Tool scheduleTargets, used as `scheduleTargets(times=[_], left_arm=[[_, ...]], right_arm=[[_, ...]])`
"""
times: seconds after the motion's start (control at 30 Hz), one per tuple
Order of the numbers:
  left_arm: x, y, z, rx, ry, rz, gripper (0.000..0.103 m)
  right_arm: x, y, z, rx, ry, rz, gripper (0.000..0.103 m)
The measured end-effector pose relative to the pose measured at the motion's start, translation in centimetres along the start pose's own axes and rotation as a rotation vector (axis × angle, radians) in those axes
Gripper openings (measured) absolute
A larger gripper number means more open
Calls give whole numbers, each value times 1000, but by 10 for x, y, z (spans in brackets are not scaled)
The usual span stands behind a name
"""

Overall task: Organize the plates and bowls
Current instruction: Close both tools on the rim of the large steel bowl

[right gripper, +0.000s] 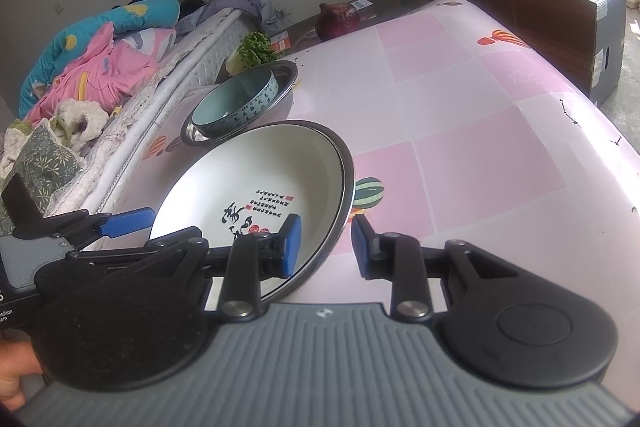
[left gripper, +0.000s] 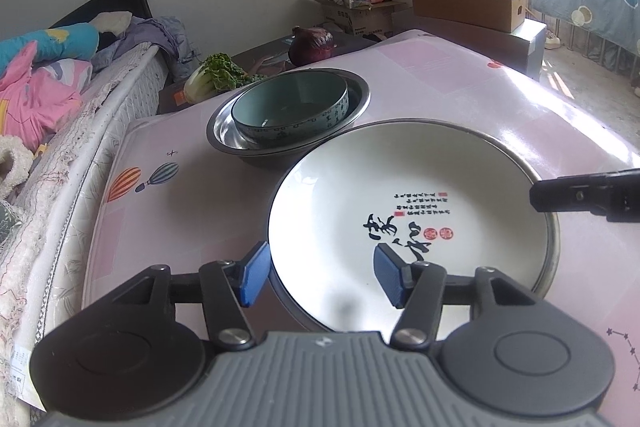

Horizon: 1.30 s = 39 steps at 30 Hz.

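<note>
White plate [left gripper: 400, 195] w/ dark rim, black calligraphy + red seals inside, sits in a shallow steel dish [right gripper: 347, 183] on the pink patterned table [left gripper: 460, 75]. Count: 1 plate, 1 steel dish under it, 1 teal bowl [left gripper: 290, 115], 1 steel basin [left gripper: 356, 87]. Teal bowl w/ script band sits in the basin, just behind the plate. Left gripper [left gripper: 320, 277] is released, its blue pads either side of the plate's near rim, not pressing. Right gripper [right gripper: 326, 245] straddles the rim at the plate's other side, jaws apart, no contact seen.
</note>
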State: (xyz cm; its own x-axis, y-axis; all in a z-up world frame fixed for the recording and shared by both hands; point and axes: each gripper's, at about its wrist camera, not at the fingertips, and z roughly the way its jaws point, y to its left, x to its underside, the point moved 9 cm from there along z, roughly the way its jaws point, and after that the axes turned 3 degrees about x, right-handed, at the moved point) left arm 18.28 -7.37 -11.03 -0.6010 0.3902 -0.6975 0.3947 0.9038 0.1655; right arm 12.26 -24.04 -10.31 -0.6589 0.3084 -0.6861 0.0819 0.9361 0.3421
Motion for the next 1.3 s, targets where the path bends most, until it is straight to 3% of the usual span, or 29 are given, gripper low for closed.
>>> scheduleTargets(times=[0.17, 0.2, 0.23, 0.27, 0.3, 0.37, 0.43, 0.57, 0.7, 0.87, 1.1, 1.3], left_arm=[[0, -7, 3, 23, 10, 48, 61], [0, -13, 3, 76, 15, 54, 59], [5, -21, 8, 183, 68, 11, 56], [6, -27, 9, 250, 71, -29, 54], [5, -30, 9, 258, 72, -27, 53], [2, -29, 5, 146, 38, 36, 51], [-4, -25, -4, 100, -6, 82, 51], [-14, -12, -21, 72, -55, 81, 63], [-11, 3, -19, 27, -25, 31, 67], [-1, 11, -12, 47, 35, -26, 71], [-12, 36, -21, 13, 23, -116, 88], [-26, 65, -26, -35, 31, -209, 93]], right_arm=[[0, 5, 0, -2, -1, -11, 27], [0, 6, 0, 2, -2, -16, 28], [0, 7, -1, 4, -2, -19, 28], [0, 6, -1, 4, -1, -18, 28], [0, 6, -2, 2, -2, -16, 28], [-1, 6, -3, 10, -8, -19, 28], [-2, 4, -4, 17, -13, -18, 28], [-9, 1, -5, 15, -33, -5, 28], [-12, 7, -4, 4, -40, -21, 28], [-6, 19, -3, -19, -8, -51, 28], [-20, 18, -14, -34, -31, -34, 29], [-44, 24, -14, -81, -30, -34, 32]])
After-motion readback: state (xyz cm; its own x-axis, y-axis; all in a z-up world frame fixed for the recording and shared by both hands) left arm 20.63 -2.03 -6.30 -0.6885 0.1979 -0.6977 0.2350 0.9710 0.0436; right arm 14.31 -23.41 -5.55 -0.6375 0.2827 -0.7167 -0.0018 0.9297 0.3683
